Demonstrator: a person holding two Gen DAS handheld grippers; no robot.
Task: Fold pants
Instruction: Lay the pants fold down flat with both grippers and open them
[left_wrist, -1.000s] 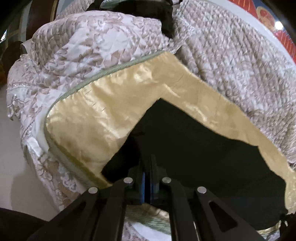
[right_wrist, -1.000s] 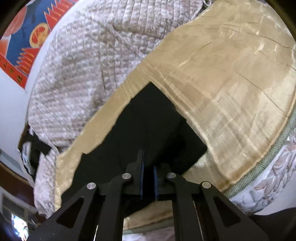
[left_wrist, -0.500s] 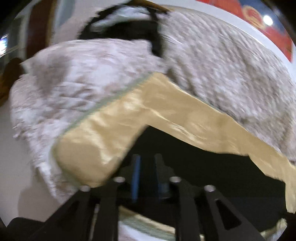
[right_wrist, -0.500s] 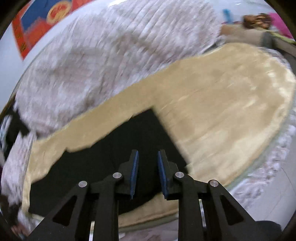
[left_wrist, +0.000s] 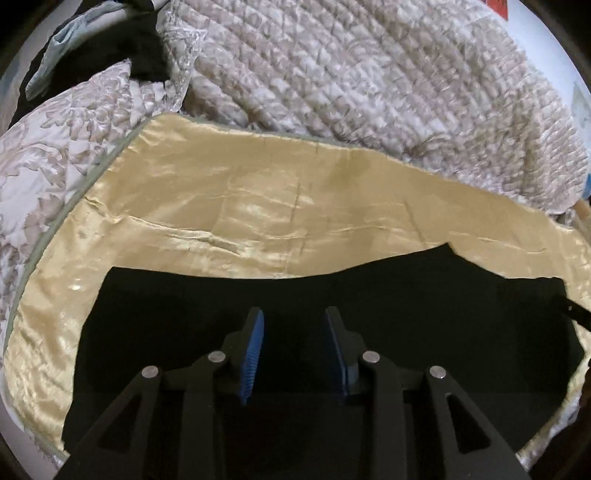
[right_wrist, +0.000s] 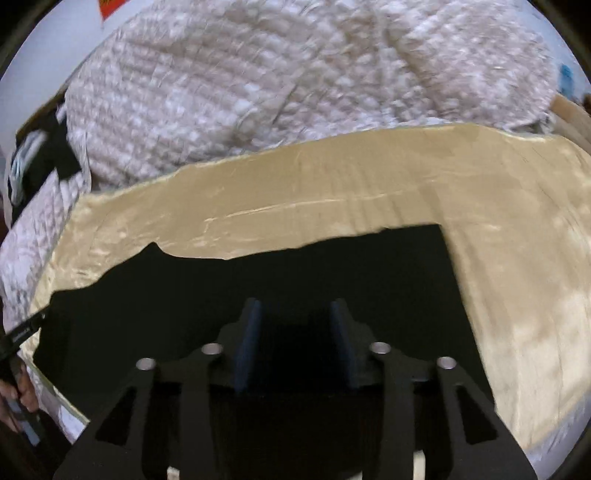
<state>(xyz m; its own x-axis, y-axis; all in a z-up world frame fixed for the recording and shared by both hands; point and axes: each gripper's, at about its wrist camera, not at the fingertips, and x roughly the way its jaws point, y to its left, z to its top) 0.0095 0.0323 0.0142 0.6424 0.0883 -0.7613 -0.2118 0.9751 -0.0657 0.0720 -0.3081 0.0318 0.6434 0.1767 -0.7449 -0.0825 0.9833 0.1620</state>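
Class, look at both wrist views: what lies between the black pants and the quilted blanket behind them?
A bare strip of gold satin sheet separates the pants from the blanket; both views show it.

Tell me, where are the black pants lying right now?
The black pants lie spread flat on the shiny gold satin cover, filling the lower half of both wrist views, with the quilted cream bedspread bunched up beyond them.

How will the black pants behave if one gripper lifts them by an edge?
The black pants lie flat with a wavy edge, so likely floppy, draping rather than holding shape. The glossy gold sheet beneath looks slick, so they would probably slide when pushed.
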